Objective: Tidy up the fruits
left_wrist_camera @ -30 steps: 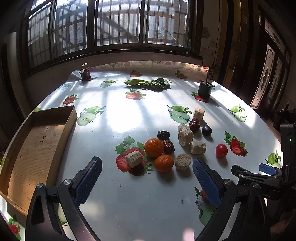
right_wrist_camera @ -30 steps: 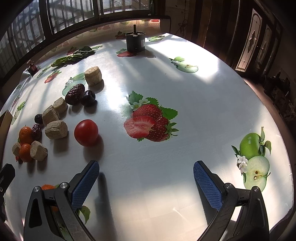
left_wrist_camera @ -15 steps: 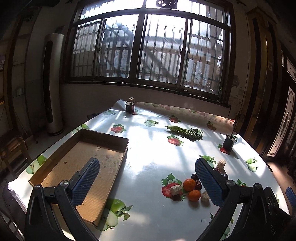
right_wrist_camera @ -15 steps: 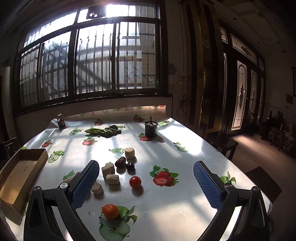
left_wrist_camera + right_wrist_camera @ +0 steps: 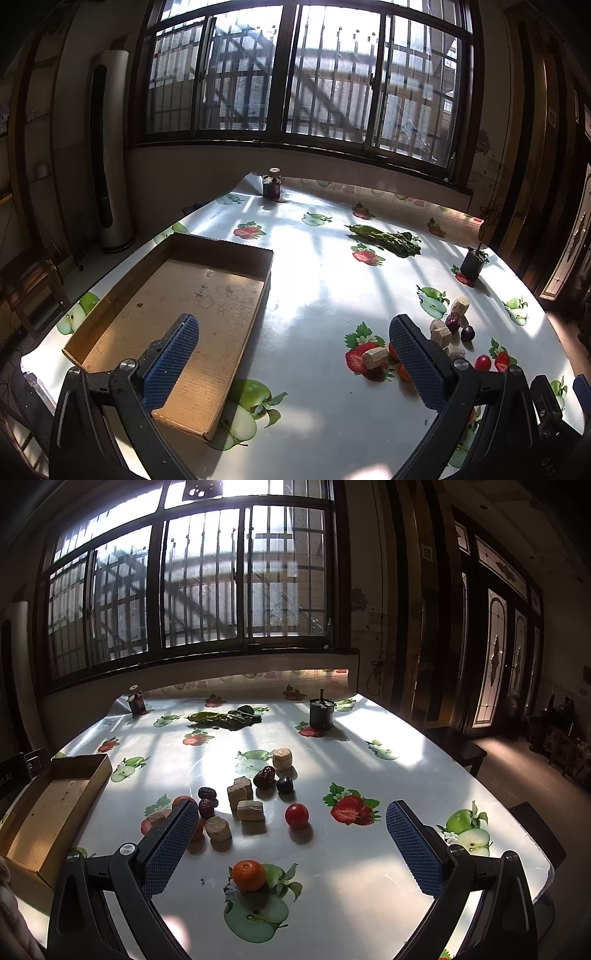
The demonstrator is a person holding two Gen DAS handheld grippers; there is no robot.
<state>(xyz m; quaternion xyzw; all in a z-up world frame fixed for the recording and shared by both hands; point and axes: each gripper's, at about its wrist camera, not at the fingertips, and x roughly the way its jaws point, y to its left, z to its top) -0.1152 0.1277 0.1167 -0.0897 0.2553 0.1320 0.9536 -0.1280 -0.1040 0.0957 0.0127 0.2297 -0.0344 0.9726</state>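
Both grippers spread wide and empty, held above the table: left gripper (image 5: 295,365) over the near edge by the cardboard tray (image 5: 192,295), right gripper (image 5: 291,843) facing the fruit. Nearest fruit is a lone orange (image 5: 248,875) on an apple print, just ahead of the right gripper. Past it a red cherry tomato (image 5: 296,815), then a tight cluster: tan cut chunks (image 5: 250,809), dark dates (image 5: 265,777), a dark plum (image 5: 285,784), more oranges partly hidden behind the left finger. Tray empty, well left of the cluster. Far back: leafy greens (image 5: 221,718), black pot (image 5: 321,713). Risks: round fruit rolling on the glossy tablecloth (image 5: 369,849) if nudged off-centre; wide jaws knocking neighbours in the cluster; soft tomato squashed by a hard squeeze.
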